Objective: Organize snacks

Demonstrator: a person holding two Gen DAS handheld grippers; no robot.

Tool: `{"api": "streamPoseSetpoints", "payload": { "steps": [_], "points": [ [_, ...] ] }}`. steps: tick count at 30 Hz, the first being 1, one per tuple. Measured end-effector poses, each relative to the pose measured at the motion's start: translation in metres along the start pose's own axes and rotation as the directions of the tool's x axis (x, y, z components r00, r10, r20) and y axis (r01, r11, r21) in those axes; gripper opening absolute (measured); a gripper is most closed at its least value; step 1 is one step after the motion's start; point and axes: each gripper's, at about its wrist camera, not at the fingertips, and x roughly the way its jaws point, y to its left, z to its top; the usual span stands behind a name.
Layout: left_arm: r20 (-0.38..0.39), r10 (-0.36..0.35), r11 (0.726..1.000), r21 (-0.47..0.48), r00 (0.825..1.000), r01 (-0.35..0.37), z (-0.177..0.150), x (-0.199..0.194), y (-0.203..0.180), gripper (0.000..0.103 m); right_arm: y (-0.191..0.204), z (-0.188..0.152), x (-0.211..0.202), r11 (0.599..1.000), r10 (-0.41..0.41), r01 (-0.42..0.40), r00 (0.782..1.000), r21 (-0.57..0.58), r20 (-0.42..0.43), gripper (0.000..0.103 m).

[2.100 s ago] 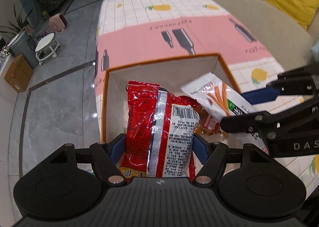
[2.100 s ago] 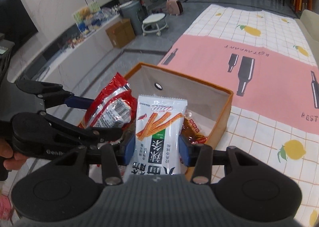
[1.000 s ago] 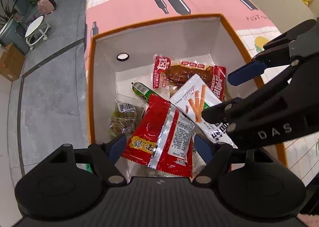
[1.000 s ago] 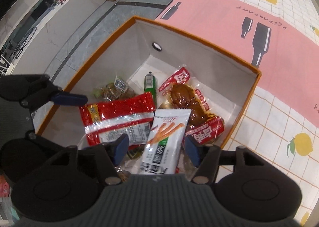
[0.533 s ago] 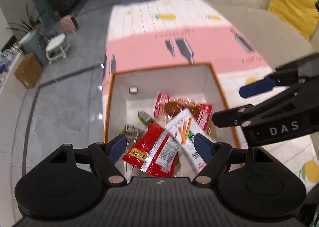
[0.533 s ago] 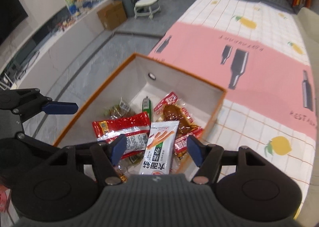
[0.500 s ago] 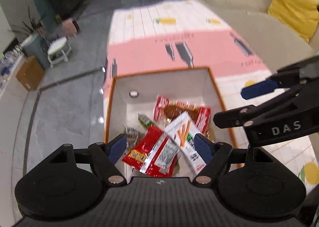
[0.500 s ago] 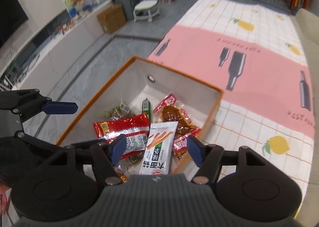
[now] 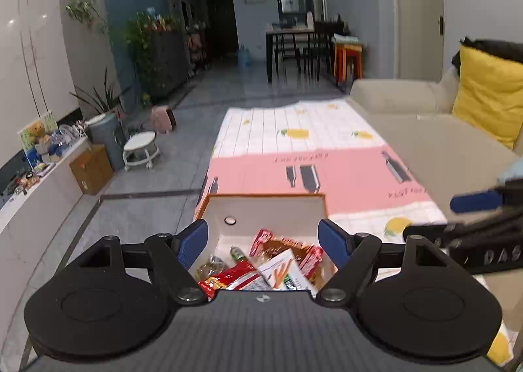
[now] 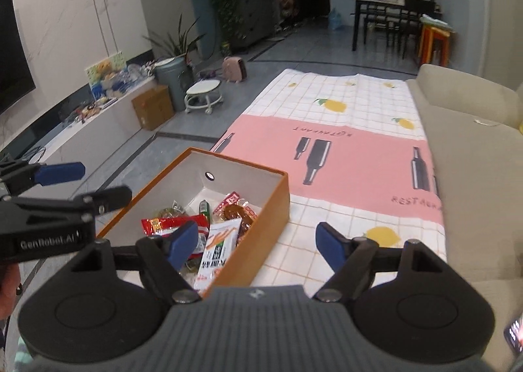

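The orange box [image 10: 271,205] stands open-topped at the near left corner of the table, on the tablecloth [image 10: 356,159] with its pink band, bottle prints and lemons; its inside walls are pale, with a small round eyelet in the far wall; within lie the snacks, loose and overlapping: a red packet [image 10: 170,224] at the near left, a white packet with orange sticks [image 10: 217,249] leaning toward the near right wall, a brown-and-red packet [image 10: 237,210] farther in, a small green packet [image 10: 205,208] beside it, and a clear bag of greenish-brown pieces [image 9: 209,267] at the left; the left gripper [image 9: 263,239] hangs above the box's near end, its blue pads spread wide with nothing between them, the snacks showing below the gap; the right gripper [image 10: 253,243] sits above the box's near right corner, its jaws having just been opening, now spread wide and empty, one pad over the box and the other over the cloth; a beige sofa [image 10: 474,156] runs along the right of the table, with a yellow cushion [image 9: 487,97] at its far end.
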Motion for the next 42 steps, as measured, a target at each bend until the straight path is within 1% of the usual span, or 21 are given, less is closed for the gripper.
{"api": "streamPoseSetpoints", "payload": {
  "steps": [3, 7, 11, 16, 19, 21, 25, 27, 34, 38, 42],
  "points": [
    [0.03, -0.002, 1.0, -0.016, 1.0, 0.002, -0.002, -0.011, -0.008, 0.09, -0.001, -0.014, -0.013, 1.0, -0.022, 0.022, 1.0, 0.02, 0.021, 0.077],
    [0.033, 0.011, 1.0, -0.023, 0.999, -0.01, -0.01, -0.015, -0.013, 0.09, -0.003, -0.03, -0.024, 0.997, -0.069, 0.067, 0.997, 0.035, 0.042, 0.077],
    [0.015, 0.048, 0.999, 0.011, 0.999, -0.049, -0.024, -0.01, -0.019, 0.09, -0.003, -0.044, -0.024, 0.994, -0.103, 0.102, 0.993, 0.028, 0.052, 0.077],
    [-0.027, 0.087, 0.996, 0.004, 0.996, -0.087, -0.042, 0.0, -0.02, 0.09, -0.006, -0.058, -0.02, 0.995, -0.092, 0.088, 0.992, 0.05, 0.084, 0.082],
    [-0.049, 0.12, 0.993, 0.013, 0.992, -0.12, -0.049, 0.004, -0.018, 0.09, -0.001, -0.066, -0.013, 0.996, -0.093, 0.09, 0.992, 0.027, 0.089, 0.086],
    [-0.07, 0.128, 0.992, 0.01, 0.989, -0.128, -0.054, 0.008, -0.015, 0.09, 0.003, -0.07, -0.008, 0.995, -0.095, 0.094, 0.992, 0.008, 0.084, 0.089],
    [-0.113, 0.121, 0.992, -0.026, 0.986, -0.125, -0.059, 0.012, -0.008, 0.09, 0.006, -0.078, 0.004, 0.996, -0.089, 0.09, 0.995, -0.008, 0.045, 0.089],
    [-0.117, 0.114, 0.992, -0.041, 0.987, -0.12, -0.062, 0.012, -0.006, 0.09, 0.005, -0.081, 0.009, 0.996, -0.089, 0.09, 0.996, -0.007, 0.03, 0.089],
    [-0.169, 0.085, 0.994, -0.058, 0.982, -0.096, -0.069, 0.016, -0.005, 0.09, 0.007, -0.085, 0.02, 0.996, -0.086, 0.085, 0.996, -0.011, -0.008, 0.09],
    [-0.189, 0.086, 0.993, -0.065, 0.978, -0.099, -0.071, 0.019, -0.004, 0.09, 0.009, -0.088, 0.022, 0.996, -0.088, 0.088, 0.996, -0.023, -0.018, 0.09],
    [-0.191, 0.086, 0.992, -0.07, 0.978, -0.101, -0.071, 0.017, -0.004, 0.09, 0.01, -0.088, 0.021, 0.996, -0.089, 0.089, 0.996, -0.026, -0.017, 0.09]
  ]
}}
